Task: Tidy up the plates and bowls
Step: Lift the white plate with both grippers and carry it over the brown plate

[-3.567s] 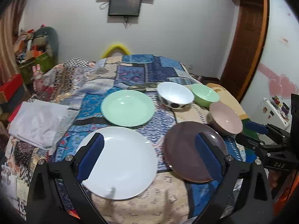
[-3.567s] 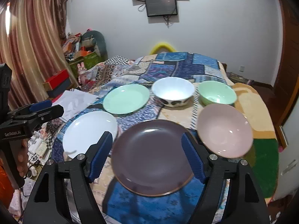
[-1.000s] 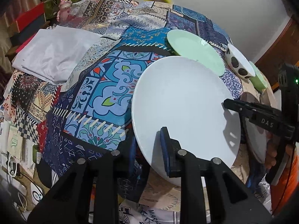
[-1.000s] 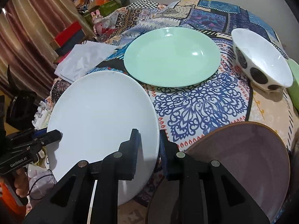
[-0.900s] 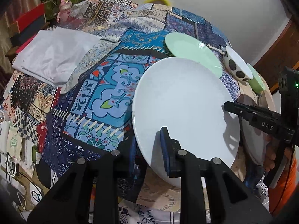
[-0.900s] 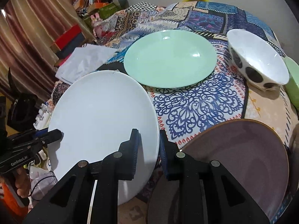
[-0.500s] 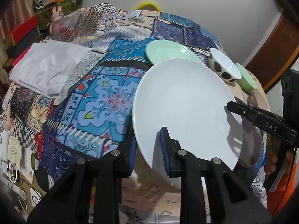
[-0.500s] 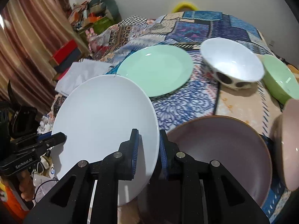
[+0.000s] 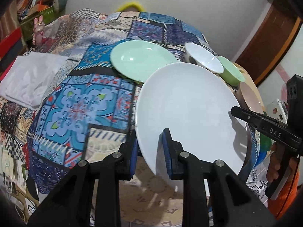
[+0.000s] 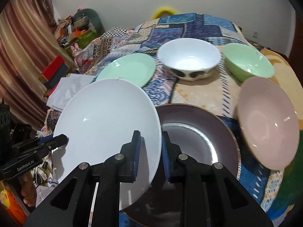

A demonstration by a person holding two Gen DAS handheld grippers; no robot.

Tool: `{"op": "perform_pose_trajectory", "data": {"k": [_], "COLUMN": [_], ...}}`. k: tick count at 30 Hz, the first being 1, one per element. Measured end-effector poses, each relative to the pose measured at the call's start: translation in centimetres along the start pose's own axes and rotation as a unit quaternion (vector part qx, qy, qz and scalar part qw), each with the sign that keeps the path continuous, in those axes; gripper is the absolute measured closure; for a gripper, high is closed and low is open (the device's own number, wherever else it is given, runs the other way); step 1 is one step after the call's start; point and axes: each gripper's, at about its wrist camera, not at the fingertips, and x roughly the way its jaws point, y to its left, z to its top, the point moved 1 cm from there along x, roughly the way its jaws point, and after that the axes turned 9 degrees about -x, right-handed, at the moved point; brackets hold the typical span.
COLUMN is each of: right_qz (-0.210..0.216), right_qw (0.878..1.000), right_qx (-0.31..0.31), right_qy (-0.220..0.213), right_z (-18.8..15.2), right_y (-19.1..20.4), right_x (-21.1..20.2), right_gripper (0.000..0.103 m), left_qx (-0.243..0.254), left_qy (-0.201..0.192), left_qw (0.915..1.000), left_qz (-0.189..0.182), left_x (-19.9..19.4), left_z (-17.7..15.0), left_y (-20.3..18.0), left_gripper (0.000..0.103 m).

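Both grippers are shut on the rim of a white plate (image 9: 189, 109), held tilted above the table. My left gripper (image 9: 149, 151) grips its near-left rim; my right gripper (image 10: 150, 151) grips the opposite rim, and the plate shows in the right wrist view (image 10: 108, 124). A dark brown plate (image 10: 198, 138) lies on the patchwork cloth, partly under the white plate. A mint green plate (image 10: 126, 71), a white spotted bowl (image 10: 189, 58), a green bowl (image 10: 248, 64) and a pink bowl (image 10: 267, 121) lie beyond.
The patchwork cloth (image 9: 79, 104) covers the table. A folded white cloth (image 9: 28, 77) lies at the left edge. Boxes and clutter (image 10: 72, 32) stand against the curtain on the left. A wooden door frame (image 9: 265, 37) is on the right.
The white plate has been lifted off the cloth and carried right, toward and partly over the dark brown plate. Both grippers stayed shut on it.
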Motion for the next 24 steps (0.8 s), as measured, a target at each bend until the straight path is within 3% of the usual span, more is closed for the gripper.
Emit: {"op": "perform_pose_trajectory", "data": {"k": [14, 24], "right_qz": [-0.024, -0.026], "right_qw": [0.999, 0.997], "right_qx": [0.049, 0.077], "right_qy": [-0.003, 0.004], "right_z": [-2.8, -4.4], "right_y": [-4.2, -6.0], "right_x": [-2.2, -2.3], "right_gripper": [0.082, 0.082], "left_qx": [0.040, 0.051], "left_qy": [0.026, 0.052], "left_qw": [0.9987, 0.9972], "left_qz": [-0.015, -0.016], "left_x": [3.1, 5.5], "left_z": [0.1, 0.4], "left_y": [-5.0, -6.5], "left_gripper": [0.079, 0.079]}}
